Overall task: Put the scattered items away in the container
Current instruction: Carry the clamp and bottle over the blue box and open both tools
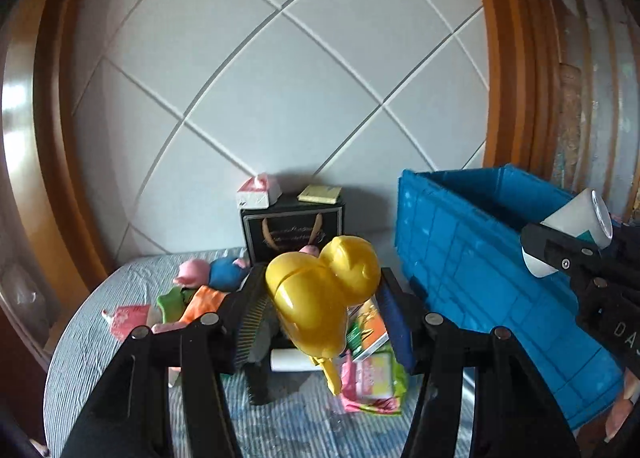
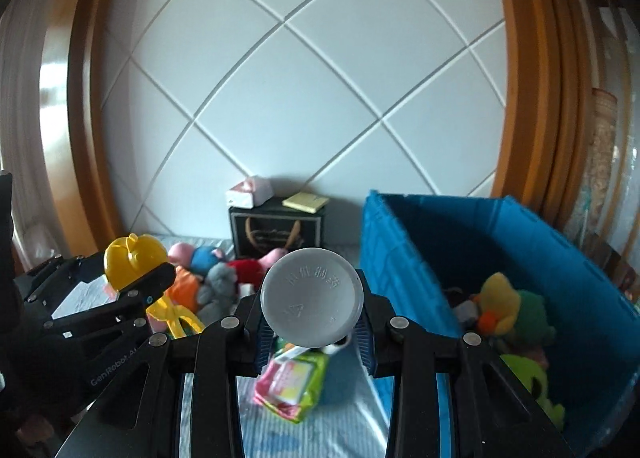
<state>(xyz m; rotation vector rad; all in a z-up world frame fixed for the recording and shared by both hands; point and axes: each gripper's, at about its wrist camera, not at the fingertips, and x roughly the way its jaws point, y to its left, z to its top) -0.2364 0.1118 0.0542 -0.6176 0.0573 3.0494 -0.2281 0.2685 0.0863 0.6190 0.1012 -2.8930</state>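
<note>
My left gripper (image 1: 320, 310) is shut on a yellow plastic toy (image 1: 320, 294) and holds it above the bed; it also shows at the left of the right wrist view (image 2: 136, 258). My right gripper (image 2: 312, 322) is shut on a white bottle (image 2: 312, 298), its grey round base facing the camera; the bottle also shows at the right edge of the left wrist view (image 1: 576, 230), over the bin's near wall. The blue plastic bin (image 2: 404, 258) stands on the right and holds plush toys, among them a yellow duck (image 2: 498, 304) and a green one (image 2: 534, 312).
On the striped bedsheet (image 1: 120, 282) lie plush pigs (image 1: 212, 272), a pink packet (image 1: 128, 318), a green-pink snack pack (image 2: 292, 382), a grey plush (image 2: 218, 290). A black gift bag (image 1: 292, 230) with a small white carton (image 1: 258, 190) and yellow notepad (image 1: 320, 193) stands against the wall.
</note>
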